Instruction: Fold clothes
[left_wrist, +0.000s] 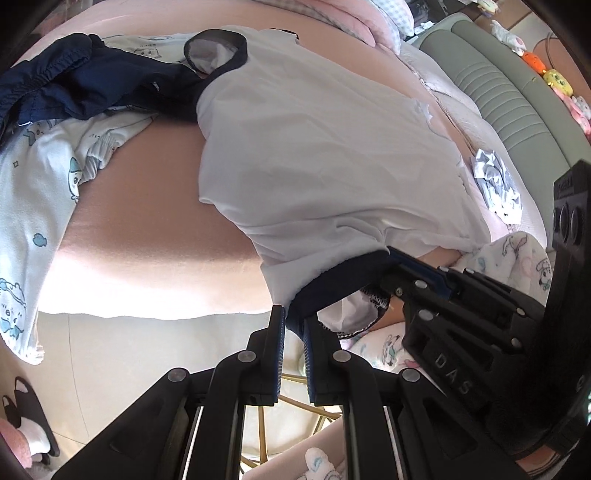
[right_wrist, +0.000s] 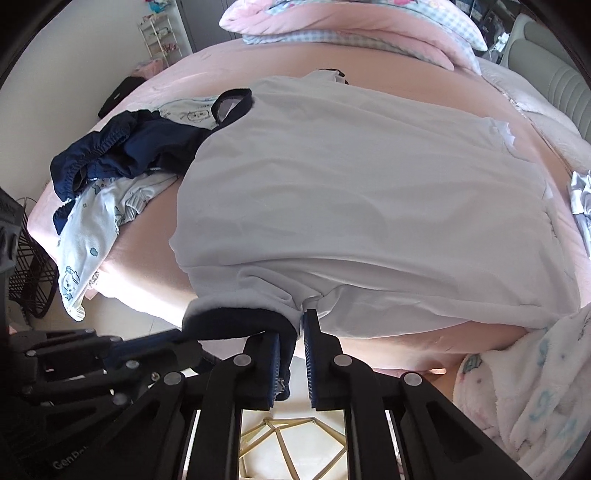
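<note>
A white T-shirt (left_wrist: 314, 147) with navy collar and navy sleeve cuffs lies spread on the pink bed (left_wrist: 155, 206); it also shows in the right wrist view (right_wrist: 362, 199). My left gripper (left_wrist: 294, 321) is shut on the navy sleeve cuff (left_wrist: 332, 284) at the near edge of the bed. My right gripper (right_wrist: 300, 325) is shut on the same sleeve where the white cloth bunches (right_wrist: 295, 295). The right gripper shows at the right in the left wrist view (left_wrist: 391, 258), and the left gripper shows at the lower left in the right wrist view (right_wrist: 177, 339).
Navy shorts (right_wrist: 122, 151) and a pale blue printed garment (right_wrist: 92, 229) lie heaped at the left of the bed. Pink pillows (right_wrist: 351, 33) lie at the back. A fluffy printed blanket (right_wrist: 535, 387) lies at the right. A black wire basket (right_wrist: 29, 269) stands on the floor.
</note>
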